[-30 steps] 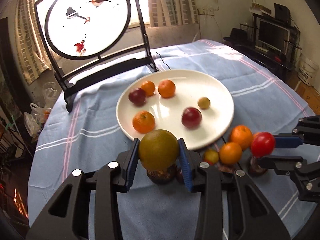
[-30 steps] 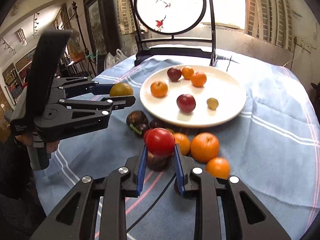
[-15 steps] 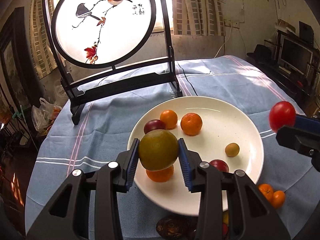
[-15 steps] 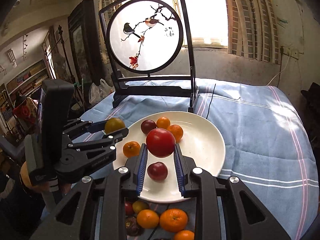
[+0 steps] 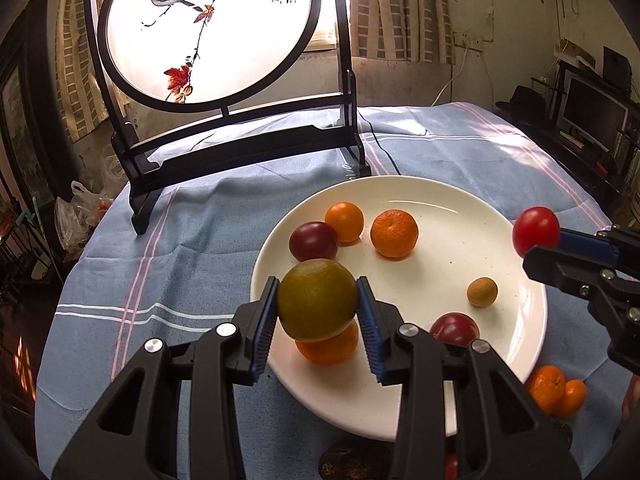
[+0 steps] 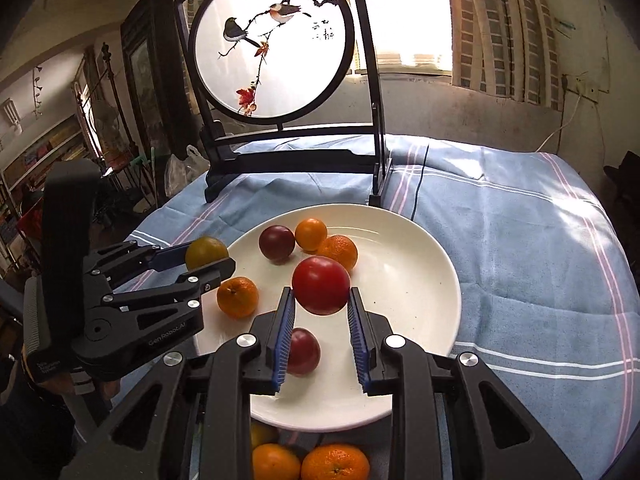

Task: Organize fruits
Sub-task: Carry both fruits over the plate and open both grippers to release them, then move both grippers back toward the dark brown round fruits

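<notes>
My left gripper (image 5: pixel 317 308) is shut on a green-yellow orange (image 5: pixel 318 300), held above the near left part of the white plate (image 5: pixel 516 344). My right gripper (image 6: pixel 321 294) is shut on a red tomato (image 6: pixel 321 285), hovering over the plate's (image 6: pixel 424 280) middle. On the plate lie several fruits: two mandarins (image 5: pixel 394 233) at the back, a dark plum (image 5: pixel 313 241), a small brown longan (image 5: pixel 482 292), a red plum (image 5: pixel 454 329) and an orange (image 5: pixel 328 346) under the held one. From the right wrist, the left gripper (image 6: pixel 200 256) shows at the plate's left rim.
A black-framed round bird screen (image 5: pixel 208 32) stands on the blue striped cloth (image 5: pixel 160 248) behind the plate. More mandarins (image 5: pixel 554 390) and dark fruits (image 5: pixel 348 462) lie on the cloth at the plate's near side. A cable (image 5: pixel 384 152) runs past the screen's foot.
Both grippers have moved from the loose fruits on the cloth forward to over the plate, each still carrying its fruit. The screen looms closer.
</notes>
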Demonstrator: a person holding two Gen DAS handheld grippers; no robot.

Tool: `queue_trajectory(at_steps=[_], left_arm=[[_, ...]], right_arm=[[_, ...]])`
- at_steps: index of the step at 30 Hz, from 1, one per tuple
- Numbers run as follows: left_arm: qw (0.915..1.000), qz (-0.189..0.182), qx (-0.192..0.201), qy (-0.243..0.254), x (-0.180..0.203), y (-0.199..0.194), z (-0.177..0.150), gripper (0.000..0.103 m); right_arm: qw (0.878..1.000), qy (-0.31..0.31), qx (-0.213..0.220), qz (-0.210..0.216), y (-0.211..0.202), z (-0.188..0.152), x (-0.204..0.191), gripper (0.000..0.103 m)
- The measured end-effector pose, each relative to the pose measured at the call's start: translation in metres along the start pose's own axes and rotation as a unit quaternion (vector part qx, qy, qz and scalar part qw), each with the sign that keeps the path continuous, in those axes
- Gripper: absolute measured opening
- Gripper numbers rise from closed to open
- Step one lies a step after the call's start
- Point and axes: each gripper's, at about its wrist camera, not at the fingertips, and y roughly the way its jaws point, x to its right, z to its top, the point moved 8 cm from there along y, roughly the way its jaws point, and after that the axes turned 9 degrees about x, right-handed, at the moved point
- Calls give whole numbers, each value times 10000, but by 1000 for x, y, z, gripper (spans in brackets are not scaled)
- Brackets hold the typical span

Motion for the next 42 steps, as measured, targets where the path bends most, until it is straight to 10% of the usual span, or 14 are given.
queue_trajectory(at_steps=[21, 24, 34, 42], left_arm=[[9995, -136, -44, 274, 27, 11, -11, 39], [9996, -57, 51, 287, 26, 8, -8, 57], [9994, -194, 229, 197, 18, -16, 2, 58], [9968, -623, 31, 490, 28, -75, -41, 66]], right_arm=[[9996, 62, -155, -242, 29, -12, 6, 29], [9992, 30, 33, -403, 24, -8, 8, 55], [9996, 0, 206, -171, -14, 1, -1, 55], [9955, -735, -600, 64, -94, -86, -13, 56]])
